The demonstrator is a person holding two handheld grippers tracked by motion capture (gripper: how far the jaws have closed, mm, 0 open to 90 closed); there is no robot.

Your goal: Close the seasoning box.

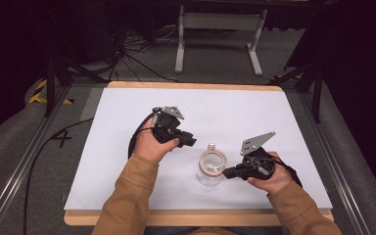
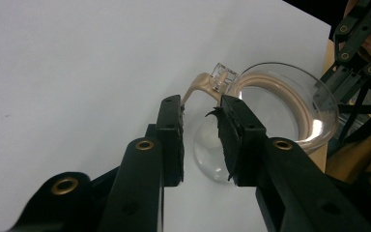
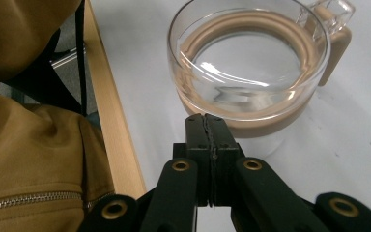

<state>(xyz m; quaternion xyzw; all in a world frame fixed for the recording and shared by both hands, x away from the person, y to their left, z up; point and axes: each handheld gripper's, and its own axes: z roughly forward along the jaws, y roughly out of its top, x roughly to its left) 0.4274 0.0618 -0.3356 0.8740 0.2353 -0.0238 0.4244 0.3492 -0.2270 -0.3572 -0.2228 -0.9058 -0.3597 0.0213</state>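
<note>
Jaws of the left gripper (image 2: pixel 200 140) stood apart near the glass cup (image 1: pixel 211 168); the right gripper (image 3: pixel 211 145) was closed against its wall.

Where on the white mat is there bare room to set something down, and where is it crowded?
The white mat is bare along its far edge and down both sides. It is crowded near the front middle, where the glass cup stands between the left tool and the right tool.

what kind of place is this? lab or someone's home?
Likely a lab recording station: a white-topped table with metal rails alongside, loose cables on grey carpet, dark surroundings, and a lone glass cup as prop.
</note>
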